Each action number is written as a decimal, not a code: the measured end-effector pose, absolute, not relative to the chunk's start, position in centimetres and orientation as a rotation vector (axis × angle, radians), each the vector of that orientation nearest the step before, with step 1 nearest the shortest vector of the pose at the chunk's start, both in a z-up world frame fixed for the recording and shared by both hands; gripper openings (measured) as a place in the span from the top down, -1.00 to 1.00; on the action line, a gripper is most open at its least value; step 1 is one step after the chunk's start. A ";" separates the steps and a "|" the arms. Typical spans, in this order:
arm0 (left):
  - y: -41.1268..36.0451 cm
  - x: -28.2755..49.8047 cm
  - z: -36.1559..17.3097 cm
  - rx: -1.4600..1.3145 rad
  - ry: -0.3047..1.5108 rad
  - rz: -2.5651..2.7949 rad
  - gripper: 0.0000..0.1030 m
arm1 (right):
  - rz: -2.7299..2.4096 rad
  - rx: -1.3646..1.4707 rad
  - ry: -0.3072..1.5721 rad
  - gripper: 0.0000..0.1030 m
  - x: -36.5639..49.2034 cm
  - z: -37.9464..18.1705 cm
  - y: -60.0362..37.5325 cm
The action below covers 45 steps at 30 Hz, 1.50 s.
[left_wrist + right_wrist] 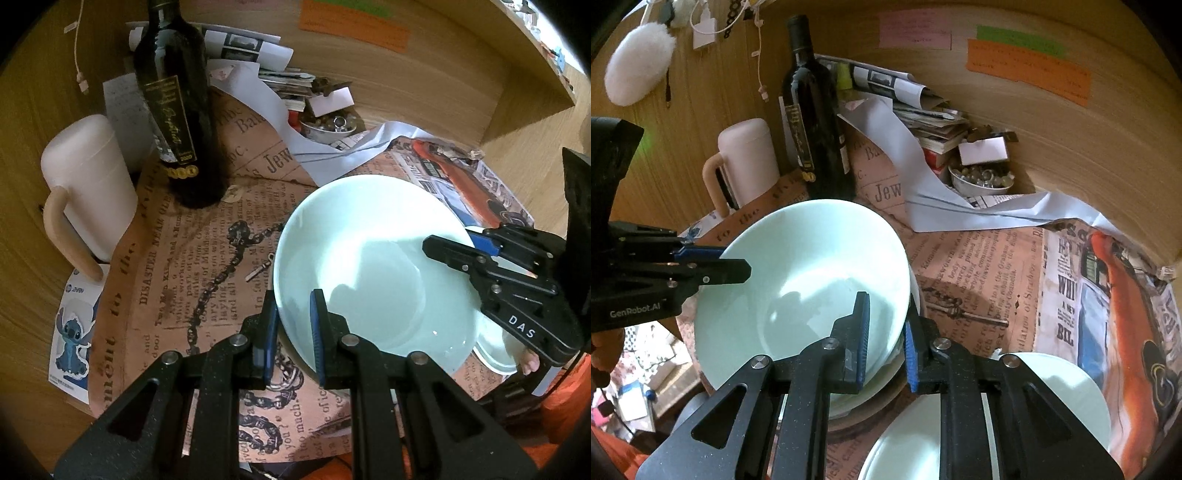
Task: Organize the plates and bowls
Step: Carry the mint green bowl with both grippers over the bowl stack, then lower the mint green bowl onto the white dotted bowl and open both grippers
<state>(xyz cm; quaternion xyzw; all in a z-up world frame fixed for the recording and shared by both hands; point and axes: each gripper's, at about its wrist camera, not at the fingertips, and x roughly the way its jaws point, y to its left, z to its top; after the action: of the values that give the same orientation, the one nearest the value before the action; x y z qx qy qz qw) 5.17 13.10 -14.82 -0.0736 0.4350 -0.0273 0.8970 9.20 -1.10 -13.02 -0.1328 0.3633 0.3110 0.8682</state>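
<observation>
A pale green bowl [373,266] is held between both grippers over the newspaper-covered table. My left gripper [293,332] straddles its near rim, jaws close on the wall. My right gripper [886,332] straddles the opposite rim of the same bowl [798,288]. In the right wrist view the bowl sits on a stack of pale dishes [860,398], and a white plate [1067,391] lies at the lower right. A white dish edge [495,354] shows under the bowl in the left wrist view. Each gripper appears in the other's view, the right gripper [454,251] and the left gripper [724,262].
A dark wine bottle [173,107] and a pink lidded mug [88,184] stand at the back left. A small bowl of trinkets [982,181], books and loose paper [923,184] lie against the wooden back wall [1071,140].
</observation>
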 end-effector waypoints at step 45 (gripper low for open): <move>13.4 4.0 -17.2 -0.260 0.925 -0.154 -0.18 | 0.675 -0.171 0.938 -0.16 10.2 -14.4 -2.4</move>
<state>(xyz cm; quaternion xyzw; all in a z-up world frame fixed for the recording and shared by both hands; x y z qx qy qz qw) 4.05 13.42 -17.19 -0.1247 0.4443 -0.0742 0.8840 10.23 -2.43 -14.38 -0.0808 0.4429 0.3184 0.8342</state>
